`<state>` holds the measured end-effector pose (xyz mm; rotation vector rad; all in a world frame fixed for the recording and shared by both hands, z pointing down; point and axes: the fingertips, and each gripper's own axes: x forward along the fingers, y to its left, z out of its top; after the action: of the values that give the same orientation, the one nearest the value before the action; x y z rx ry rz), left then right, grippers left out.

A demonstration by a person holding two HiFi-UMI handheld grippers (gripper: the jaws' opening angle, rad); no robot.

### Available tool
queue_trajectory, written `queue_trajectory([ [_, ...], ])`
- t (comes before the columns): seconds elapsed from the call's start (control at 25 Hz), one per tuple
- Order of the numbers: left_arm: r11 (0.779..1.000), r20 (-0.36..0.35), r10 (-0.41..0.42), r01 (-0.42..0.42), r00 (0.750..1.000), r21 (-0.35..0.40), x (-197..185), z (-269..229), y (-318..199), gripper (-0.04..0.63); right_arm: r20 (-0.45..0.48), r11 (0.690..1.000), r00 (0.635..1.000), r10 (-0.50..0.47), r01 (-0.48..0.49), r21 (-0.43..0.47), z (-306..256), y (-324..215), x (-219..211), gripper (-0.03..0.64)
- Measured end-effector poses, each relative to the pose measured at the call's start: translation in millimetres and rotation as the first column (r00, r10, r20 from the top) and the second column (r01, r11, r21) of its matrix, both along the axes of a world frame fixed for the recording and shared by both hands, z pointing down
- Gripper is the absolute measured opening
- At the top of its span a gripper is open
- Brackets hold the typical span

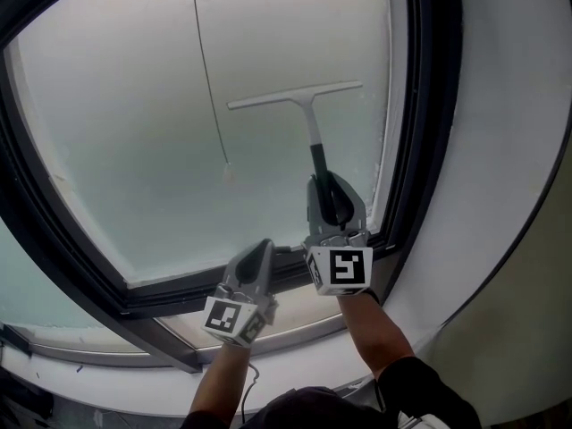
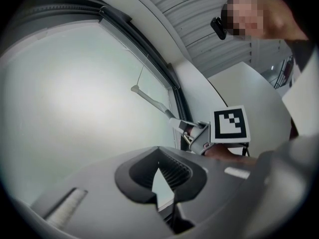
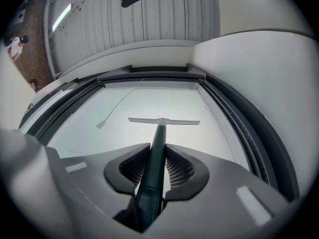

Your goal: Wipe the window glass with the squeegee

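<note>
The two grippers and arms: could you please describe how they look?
The left gripper and right gripper are light grey with dark ribbed pads. Each carries a white cube with black square markers. Forearms are bare; a black sleeve shows on the right.

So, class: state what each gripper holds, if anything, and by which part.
The right gripper holds the squeegee by its dark handle, jaws closed on it. The left gripper holds nothing; its jaws are together and empty.

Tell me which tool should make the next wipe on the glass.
Right. The right tool is shut on the squeegee, blade against the window glass; the left tool is shut, empty, by the frame.
</note>
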<state>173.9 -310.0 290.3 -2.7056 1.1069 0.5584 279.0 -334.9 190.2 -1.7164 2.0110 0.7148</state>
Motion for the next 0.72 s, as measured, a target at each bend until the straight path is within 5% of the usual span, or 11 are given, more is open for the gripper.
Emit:
queue_trajectory([
  [0.72, 0.999, 0.041, -0.023, 0.025, 0.999, -0.032, -4.7, 18.5, 1.4, -0.002, 0.036, 1.0, 0.999, -0.001, 0.002, -0.023, 28.9, 7.7, -3.4, 0.097],
])
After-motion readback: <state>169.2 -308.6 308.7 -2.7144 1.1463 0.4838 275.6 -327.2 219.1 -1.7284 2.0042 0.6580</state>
